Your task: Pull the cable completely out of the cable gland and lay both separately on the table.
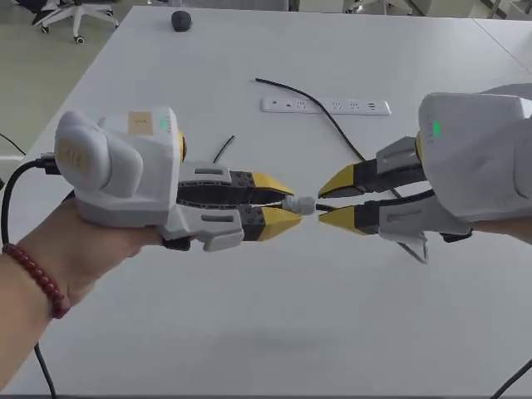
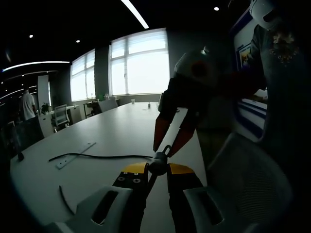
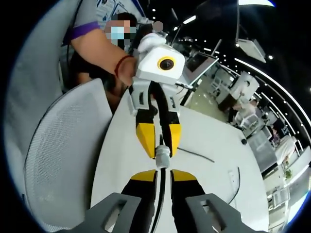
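**Cable gland** [image 1: 301, 204]: small, pale, held in the air abt mid-frame in head view, above the table [image 1: 249, 332], not resting on it. Looks like hard plastic, so judged light and rigid. Takes a firm pinch, but body is short w/ little to bite on. Best gripped across the body.

**Cable** [image 3: 162, 194]: thin, black. Leaves gland toward 3 o'clock in head view and runs back btw the right jaws.
- Judged soft, bendy, light; jacket prob. slick.
- Will flex if taken far from gland, so take hold close to gland mouth.
- Pull straight along gland axis. Seal inside likely drags: expect resistance, then a sudden give.
- Over-squeezing could mark the jacket.

**Left gripper** [image 1: 293, 204]: at 9 o'clock of gland, jaws narrow, tips pinched on gland.

**Right gripper** [image 1: 321, 204]: at 3 o'clock of gland, nearly tip to tip w/ left.
- Jaws narrow, closed round cable just beside gland, going by right gripper view.
- Head view shows a slight gap at the tips, so grip may be light and could slip.

**Status:** cable not yet out of gland; neither laid down.

**Outward:**
- Power strip [image 1: 324, 105] at 12 o'clock of gland, flat on table.
- Black lead [image 1: 337, 129] runs past the strip toward right gripper. Can't tell if it's the same cable's tail.
- Short black wire piece [image 1: 223, 150] at 11 o'clock, beyond left gripper.
- Small dark object [image 1: 180, 21] near far table edge, too small to ID.
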`<action>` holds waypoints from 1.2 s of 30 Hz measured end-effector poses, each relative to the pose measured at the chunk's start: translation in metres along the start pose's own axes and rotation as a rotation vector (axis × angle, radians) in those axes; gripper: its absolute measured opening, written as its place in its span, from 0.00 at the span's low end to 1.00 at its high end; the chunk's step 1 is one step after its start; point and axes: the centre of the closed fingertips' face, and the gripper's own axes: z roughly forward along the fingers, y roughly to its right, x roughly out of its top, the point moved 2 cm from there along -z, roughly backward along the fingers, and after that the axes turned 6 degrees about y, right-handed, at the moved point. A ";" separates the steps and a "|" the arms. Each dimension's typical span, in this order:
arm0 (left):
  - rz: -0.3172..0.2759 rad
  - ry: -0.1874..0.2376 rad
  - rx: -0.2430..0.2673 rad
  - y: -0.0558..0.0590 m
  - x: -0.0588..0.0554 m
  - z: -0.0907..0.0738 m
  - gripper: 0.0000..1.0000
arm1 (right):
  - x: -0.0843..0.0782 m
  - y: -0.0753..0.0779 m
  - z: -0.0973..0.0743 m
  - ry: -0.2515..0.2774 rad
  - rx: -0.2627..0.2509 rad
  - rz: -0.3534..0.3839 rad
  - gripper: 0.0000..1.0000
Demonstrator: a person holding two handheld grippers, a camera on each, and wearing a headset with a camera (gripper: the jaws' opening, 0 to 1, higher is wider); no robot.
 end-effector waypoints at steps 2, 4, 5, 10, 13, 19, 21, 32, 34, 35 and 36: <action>0.001 0.005 -0.004 0.001 0.001 0.000 0.16 | 0.001 0.000 0.002 -0.003 0.009 -0.010 0.01; 0.004 0.004 -0.004 0.001 0.001 0.000 0.16 | -0.001 -0.002 0.003 -0.011 0.016 -0.014 0.00; 0.005 0.000 -0.005 0.001 0.000 0.000 0.16 | -0.001 -0.002 0.003 -0.012 0.018 -0.021 0.00; 0.012 -0.005 -0.006 0.000 -0.001 -0.001 0.16 | -0.003 -0.001 0.003 -0.015 0.022 -0.021 0.00; 0.013 -0.004 -0.003 -0.002 -0.001 -0.003 0.16 | -0.005 0.001 0.001 -0.017 0.014 -0.013 0.00; 0.023 -0.005 0.009 -0.009 0.000 -0.009 0.16 | -0.021 0.006 -0.008 -0.041 -0.013 0.022 0.00; 0.022 -0.008 0.011 -0.011 0.000 -0.010 0.16 | -0.032 0.006 -0.011 -0.066 -0.019 0.045 0.00; 0.033 -0.008 0.018 -0.015 0.001 -0.015 0.16 | -0.112 -0.013 -0.024 -0.201 -0.031 0.204 0.00; 0.035 -0.006 0.021 -0.016 0.002 -0.015 0.16 | -0.127 -0.014 -0.027 -0.223 -0.046 0.231 0.00; 0.033 -0.003 0.020 -0.016 0.003 -0.015 0.16 | -0.137 -0.018 -0.028 -0.237 -0.043 0.272 0.00; 0.034 -0.001 0.021 -0.016 0.004 -0.015 0.16 | -0.142 -0.017 -0.029 -0.242 -0.049 0.273 0.00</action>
